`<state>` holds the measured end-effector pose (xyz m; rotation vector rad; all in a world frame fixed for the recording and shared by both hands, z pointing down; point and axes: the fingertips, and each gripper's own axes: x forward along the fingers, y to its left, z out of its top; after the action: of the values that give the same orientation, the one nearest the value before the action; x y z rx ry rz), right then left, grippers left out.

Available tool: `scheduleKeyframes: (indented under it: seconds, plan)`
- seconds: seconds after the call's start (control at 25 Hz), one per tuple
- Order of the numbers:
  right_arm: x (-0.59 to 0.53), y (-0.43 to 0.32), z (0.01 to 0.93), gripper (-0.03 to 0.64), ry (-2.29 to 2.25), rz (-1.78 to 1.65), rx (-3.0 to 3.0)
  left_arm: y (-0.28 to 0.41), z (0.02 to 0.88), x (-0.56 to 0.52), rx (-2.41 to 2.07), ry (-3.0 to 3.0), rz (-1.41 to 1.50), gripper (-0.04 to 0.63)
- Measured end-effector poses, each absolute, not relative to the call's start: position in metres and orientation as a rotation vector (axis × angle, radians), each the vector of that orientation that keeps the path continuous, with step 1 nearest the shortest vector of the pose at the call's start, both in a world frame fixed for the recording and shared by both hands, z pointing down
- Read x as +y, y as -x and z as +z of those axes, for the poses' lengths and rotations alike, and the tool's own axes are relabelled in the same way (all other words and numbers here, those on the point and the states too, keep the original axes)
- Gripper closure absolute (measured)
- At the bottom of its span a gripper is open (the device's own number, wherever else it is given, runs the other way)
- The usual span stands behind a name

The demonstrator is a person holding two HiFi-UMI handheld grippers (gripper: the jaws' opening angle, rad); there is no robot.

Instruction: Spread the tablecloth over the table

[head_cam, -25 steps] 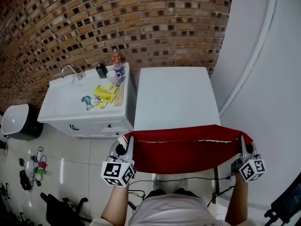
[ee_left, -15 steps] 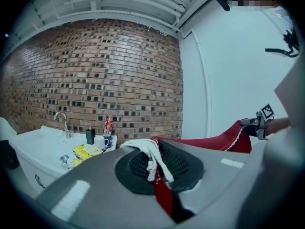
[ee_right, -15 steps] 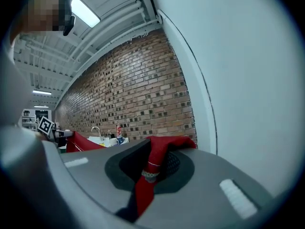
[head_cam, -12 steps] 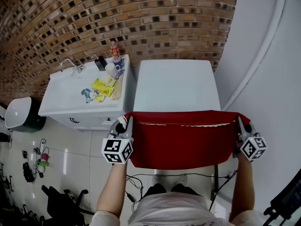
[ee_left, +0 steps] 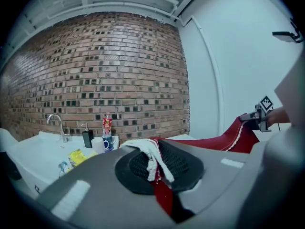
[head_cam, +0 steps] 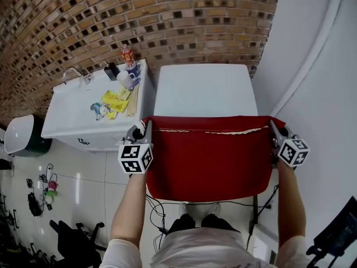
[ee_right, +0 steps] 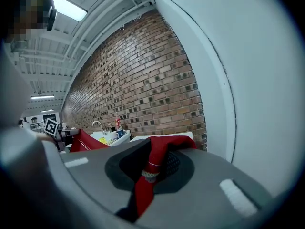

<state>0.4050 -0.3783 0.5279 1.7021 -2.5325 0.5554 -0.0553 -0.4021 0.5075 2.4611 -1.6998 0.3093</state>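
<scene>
Two grippers, one per hand, both clamped shut on cloth. Left gripper pinching one top corner of a red tablecloth, white lace trim bunched between the jaws. Right gripper pinching the other top corner, red fabric and a scrap of trim squeezed between the jaws.

One tablecloth only, pulled taut between the two, top edge held across the near part of one white table, the rest hanging toward the person and hiding the table's near end. Far part of the table bare.

Just left of the table, one white sink counter, carrying:
- one faucet
- one dark soap pump
- one red-labelled bottle
- one mug
- a few yellow packets

Behind the table, one brick wall. Right of the table, one plain white wall. Below the table's near end, black cables on the tiled floor, partly covered by the hanging cloth.
</scene>
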Motion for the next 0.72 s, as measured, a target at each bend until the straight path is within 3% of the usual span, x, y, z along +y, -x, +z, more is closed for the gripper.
scheduleKeyframes:
  seconds: [0.72]
  plan:
    - [-0.489,-0.394,0.573,0.600,-1.627,0.684,-2.435,0.070,0.545,-0.498,-1.705,-2.376,0.370,0.580]
